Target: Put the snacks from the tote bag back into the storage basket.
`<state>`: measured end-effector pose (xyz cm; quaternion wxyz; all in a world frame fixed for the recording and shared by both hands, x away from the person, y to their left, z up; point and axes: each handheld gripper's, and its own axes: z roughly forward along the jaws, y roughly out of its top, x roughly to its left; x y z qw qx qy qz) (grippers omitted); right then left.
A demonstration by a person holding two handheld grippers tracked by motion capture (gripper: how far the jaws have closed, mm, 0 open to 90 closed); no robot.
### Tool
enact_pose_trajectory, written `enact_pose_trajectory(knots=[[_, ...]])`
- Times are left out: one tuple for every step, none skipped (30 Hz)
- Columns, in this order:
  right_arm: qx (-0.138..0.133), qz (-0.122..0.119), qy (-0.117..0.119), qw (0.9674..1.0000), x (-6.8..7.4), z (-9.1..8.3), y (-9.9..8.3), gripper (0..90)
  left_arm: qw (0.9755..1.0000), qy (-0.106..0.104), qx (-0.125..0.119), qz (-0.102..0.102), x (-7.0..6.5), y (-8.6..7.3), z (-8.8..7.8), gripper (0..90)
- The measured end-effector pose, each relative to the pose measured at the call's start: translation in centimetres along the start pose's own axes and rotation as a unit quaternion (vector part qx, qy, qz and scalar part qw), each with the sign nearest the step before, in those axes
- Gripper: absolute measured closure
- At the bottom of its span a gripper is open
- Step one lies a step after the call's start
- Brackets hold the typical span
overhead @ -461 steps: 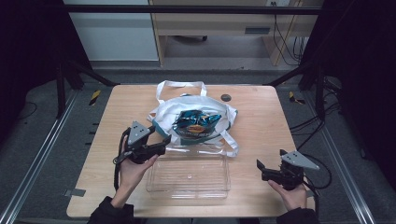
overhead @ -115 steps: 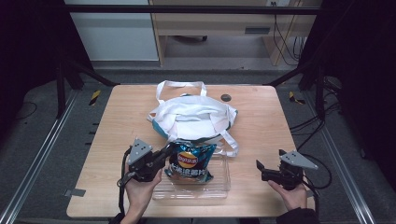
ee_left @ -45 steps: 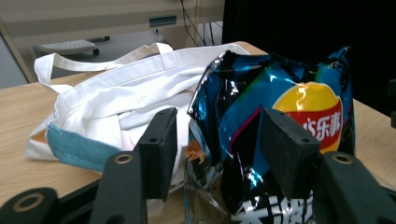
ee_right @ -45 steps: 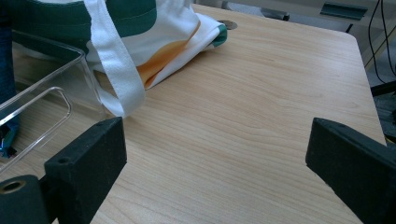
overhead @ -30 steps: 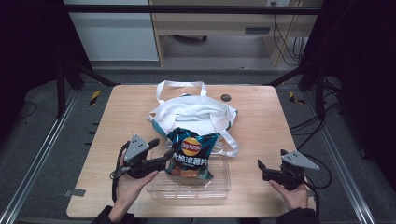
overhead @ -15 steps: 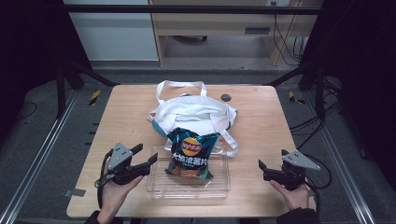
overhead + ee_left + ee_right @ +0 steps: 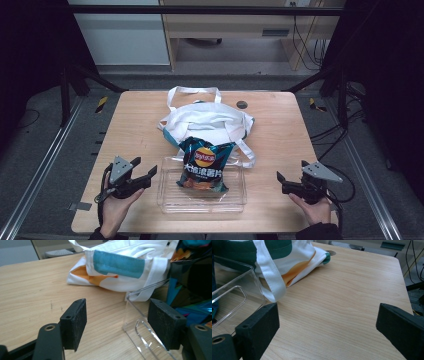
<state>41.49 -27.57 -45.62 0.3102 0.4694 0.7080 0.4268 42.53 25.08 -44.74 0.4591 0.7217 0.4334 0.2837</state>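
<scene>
Dark room around me, grey floor (image 7: 45, 135) on both sides with metal rails, a pale cabinet and a wooden desk (image 7: 235, 30) with cables past the far edge. Wooden table (image 7: 135, 125) in front, light grain, small dark round thing (image 7: 242, 104) near its far side. White tote bag (image 7: 207, 122) lies flat ahead of both my grippers, roughly midway between them, with teal and orange patches; in my left gripper view the teal patch (image 7: 118, 263) and orange edge sit just past the jaws. One strap of it loops down close to my right gripper's left jaw in the right gripper view. Clear plastic tray (image 7: 235, 202) sits between my two grippers, nearer me than the bag; its corner shows between my left jaws in the left gripper view, not touching them. Chips bag (image 7: 204, 167), dark teal with a round red-yellow logo and white lettering, lies in the tray with its top end sticking out over the far rim toward the tote, to the right of my left gripper. Left gripper (image 7: 145, 176) is in my hand, just left of the tray, jaws spread wide, gripping nothing. Right gripper (image 7: 281, 182) is well off the tray's right side, jaws also wide apart, nothing between them but bare table.
</scene>
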Motion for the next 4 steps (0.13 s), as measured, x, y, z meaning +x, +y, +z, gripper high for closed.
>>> enact_pose_trajectory(knots=[[0.000, 0.000, 0.000, 1.0000, 0.00, 0.01, 0.00, 5.2, 1.0000, 0.000, 0.000, 0.000, 0.12, -0.08, 0.07, 31.6], [0.000, 0.000, 0.000, 1.0000, 0.00, 0.00, 0.00, 5.2, 1.0000, 0.001, 0.001, 0.000, 0.27, -0.17, 0.09, 31.6], [0.000, 0.000, 0.000, 1.0000, -0.01, 0.00, 0.00, 5.2, 1.0000, 0.002, 0.001, -0.001, 0.43, -0.25, 0.12, 31.6], [0.000, 0.000, 0.000, 1.0000, -0.02, 0.00, 0.00, 5.2, 1.0000, 0.003, 0.001, -0.002, 0.61, -0.34, 0.14, 31.6]])
